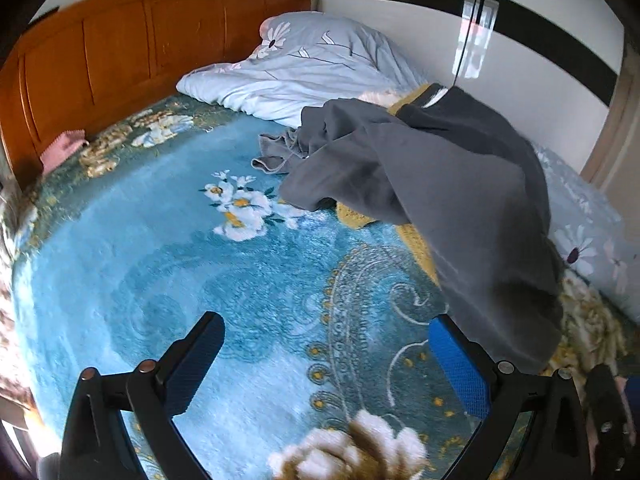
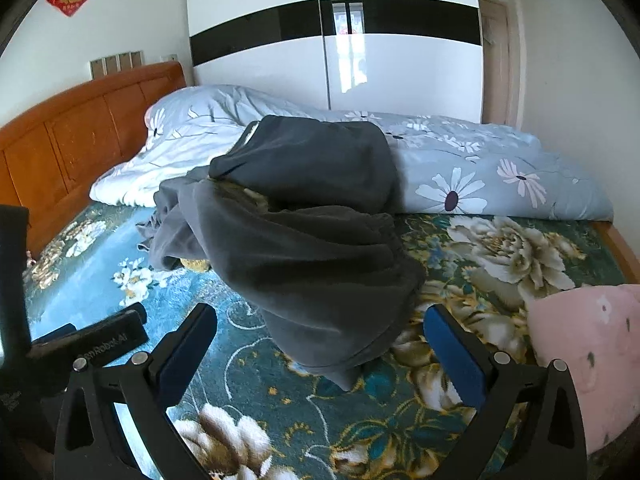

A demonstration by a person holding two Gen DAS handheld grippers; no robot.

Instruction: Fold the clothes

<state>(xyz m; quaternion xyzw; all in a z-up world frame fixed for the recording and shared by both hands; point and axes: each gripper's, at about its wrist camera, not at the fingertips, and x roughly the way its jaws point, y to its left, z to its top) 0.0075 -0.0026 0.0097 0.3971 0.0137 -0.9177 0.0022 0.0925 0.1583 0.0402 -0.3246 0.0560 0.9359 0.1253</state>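
A heap of dark grey clothes [image 1: 460, 184] lies crumpled on the blue floral bedspread [image 1: 160, 260], with a yellow cloth [image 1: 356, 216] showing under it. The heap also fills the middle of the right wrist view [image 2: 312, 232]. My left gripper [image 1: 326, 344] is open and empty, low over the bedspread, with the heap's near end just beside its right finger. My right gripper [image 2: 320, 336] is open and empty, with the heap's near hem lying between its fingers, apart from the pads.
A rumpled light blue flowered duvet [image 2: 472, 172] lies along the far side by the white wardrobe [image 2: 360, 60]. A wooden headboard [image 1: 120, 52] stands at the left. A pink pillow [image 2: 592, 360] lies at the right. The left gripper's body [image 2: 100, 340] shows at the left.
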